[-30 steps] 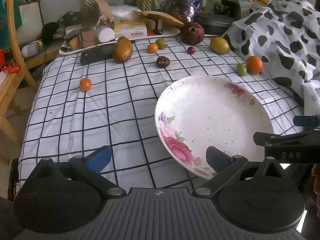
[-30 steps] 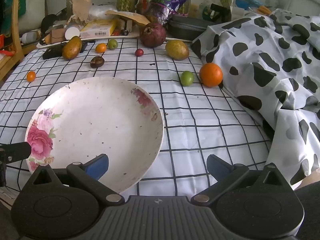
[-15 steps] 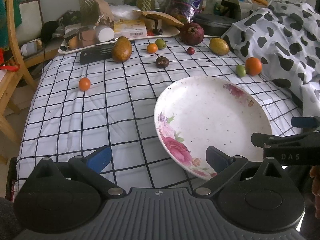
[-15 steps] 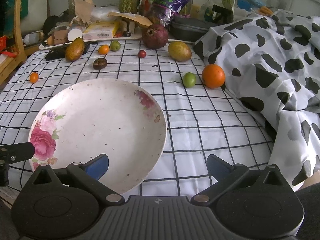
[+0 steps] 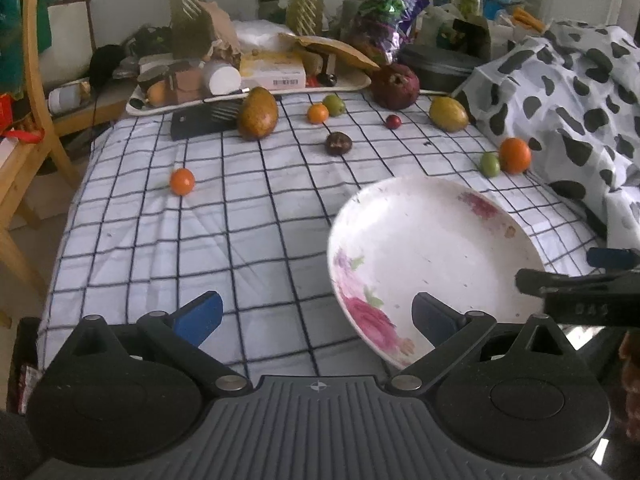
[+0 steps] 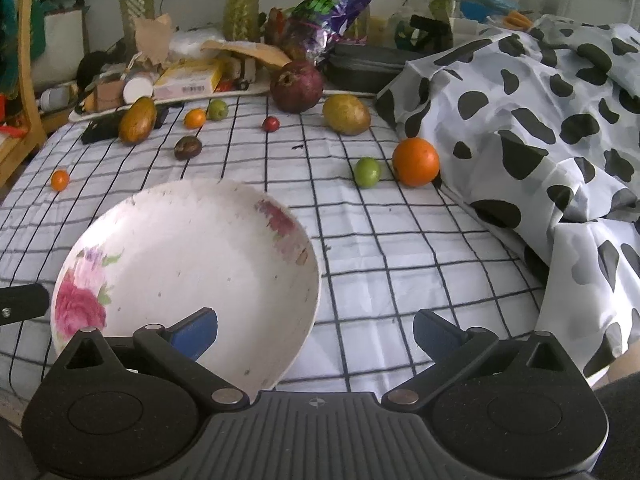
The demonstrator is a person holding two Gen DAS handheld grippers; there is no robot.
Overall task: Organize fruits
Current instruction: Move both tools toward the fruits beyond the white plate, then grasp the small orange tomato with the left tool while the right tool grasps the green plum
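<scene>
A white floral plate lies empty on the checked cloth near the front. Fruits are scattered behind it: an orange beside a green lime, a yellow mango, a pomegranate, a small red fruit, a dark passion fruit, a brown mango, two small oranges, and a small green fruit. My left gripper is open and empty left of the plate. My right gripper is open and empty over the plate's right rim.
A cow-print blanket is heaped along the right side. A cluttered tray with boxes, a black case and plant vases stand at the back. A wooden chair stands off the left edge.
Both grippers have risen and drawn back slightly, so the plate and fruits sit a little lower in both views. Nothing on the cloth has moved.
</scene>
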